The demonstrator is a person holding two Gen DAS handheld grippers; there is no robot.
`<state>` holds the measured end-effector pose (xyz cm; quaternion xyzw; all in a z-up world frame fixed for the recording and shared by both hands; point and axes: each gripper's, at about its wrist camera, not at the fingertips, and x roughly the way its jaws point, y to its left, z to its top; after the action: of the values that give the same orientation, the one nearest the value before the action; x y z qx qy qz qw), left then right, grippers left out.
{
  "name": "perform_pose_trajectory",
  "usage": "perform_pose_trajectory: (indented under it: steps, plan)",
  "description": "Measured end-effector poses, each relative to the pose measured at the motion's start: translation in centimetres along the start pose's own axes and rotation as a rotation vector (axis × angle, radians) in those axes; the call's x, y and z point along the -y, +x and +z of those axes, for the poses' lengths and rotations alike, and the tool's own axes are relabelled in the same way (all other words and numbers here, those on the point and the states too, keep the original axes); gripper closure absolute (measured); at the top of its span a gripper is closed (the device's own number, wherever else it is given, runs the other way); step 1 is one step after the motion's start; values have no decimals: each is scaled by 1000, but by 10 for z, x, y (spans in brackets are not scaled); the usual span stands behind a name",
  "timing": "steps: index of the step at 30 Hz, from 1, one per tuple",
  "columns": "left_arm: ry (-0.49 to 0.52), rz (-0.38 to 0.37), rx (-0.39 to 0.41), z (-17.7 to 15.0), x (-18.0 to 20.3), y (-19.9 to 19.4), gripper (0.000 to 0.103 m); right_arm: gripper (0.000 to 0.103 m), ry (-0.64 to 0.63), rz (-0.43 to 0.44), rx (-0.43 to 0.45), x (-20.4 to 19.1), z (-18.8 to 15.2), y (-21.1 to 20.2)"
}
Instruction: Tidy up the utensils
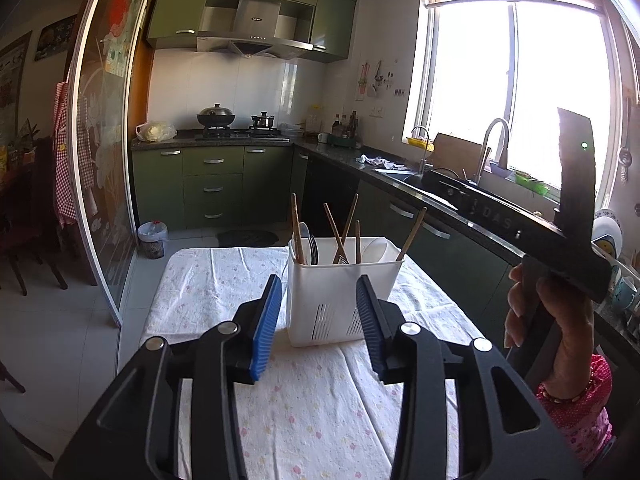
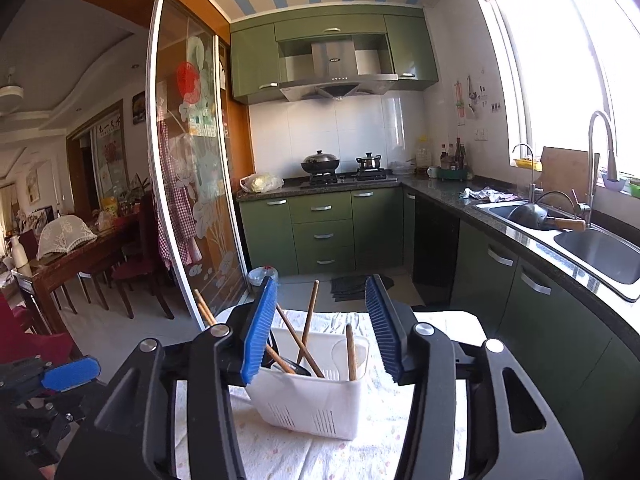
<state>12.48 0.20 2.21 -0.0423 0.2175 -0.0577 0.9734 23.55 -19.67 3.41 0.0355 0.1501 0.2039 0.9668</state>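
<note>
The white utensil caddy (image 1: 344, 292) is standing upright on the cloth-covered tabletop (image 1: 224, 280), and all visible utensils are sitting inside it: several wooden chopsticks (image 1: 298, 232) are leaning at mixed angles across the compartments, a dark fork (image 1: 313, 249) is resting beside them, and a white spoon (image 2: 349, 351) is lying in one end compartment. No loose utensil is showing on the cloth in either view, so collection is judged largely complete; the part still outstanding appears to be sorting, since the chopsticks are crossing one another rather than sharing one compartment. The left hand-held gripper (image 1: 319, 322) is hovering just in front of the caddy with its blue pads (image 1: 267, 322) spread apart and nothing between them. The right hand-held gripper (image 2: 320, 330) is hanging above the caddy, its jaws likewise spread and gripping nothing, with the chopstick tips lying behind the gap and not touching the pads.
</note>
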Motion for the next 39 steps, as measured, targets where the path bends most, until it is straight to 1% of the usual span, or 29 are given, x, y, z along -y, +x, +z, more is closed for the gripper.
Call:
perform_pose_trajectory:
  steps: [2, 3, 6, 8, 9, 11, 12, 14, 15, 17, 19, 21, 24, 26, 33, 39]
  plan:
    - [21, 6, 13, -7, 4, -6, 58, 47, 17, 1, -5, 4, -17, -19]
    - [27, 7, 18, -11, 5, -9, 57, 46, 31, 2, -12, 8, -28, -27]
    - [26, -2, 25, -26, 4, -17, 50, 38, 68, -17, -43, 19, -67, -51]
    - [14, 5, 22, -37, 0, -20, 45, 29, 91, -10, -56, 28, -90, -69]
    - [8, 7, 23, -42, -2, -24, 44, 26, 98, -14, -54, 32, -99, -79]
    - [-9, 14, 25, -50, -8, -30, 35, 16, 100, -37, -40, 38, -112, -99]
    - [-23, 25, 31, -53, -12, -35, 33, 14, 98, -44, -28, 40, -116, -111]
    - [-45, 49, 55, -59, -19, -48, 27, 6, 101, -55, 8, 43, -124, -137]
    - [-49, 62, 67, -61, -22, -55, 25, 5, 105, -64, 27, 45, -127, -150]
    - [-50, 87, 94, -63, -25, -69, 19, 5, 95, -85, 53, 44, -130, -176]
    - [-42, 108, 112, -65, -28, -80, 17, 5, 72, -123, 80, 43, -129, -196]
    - [-46, 119, 127, -65, -29, -90, 16, 5, 57, -139, 107, 40, -127, -214]
    - [-49, 107, 129, -62, -29, -100, 13, 5, 62, -127, 146, 42, -118, -233]
    - [-52, 98, 137, -60, -28, -105, 12, 5, 55, -129, 154, 38, -116, -241]
    - [-37, 112, 153, -55, -25, -114, 8, 5, 10, -152, 170, 26, -112, -252]
    - [-49, 88, 108, -56, -28, -107, 8, 5, -2, -157, 140, 23, -110, -240]
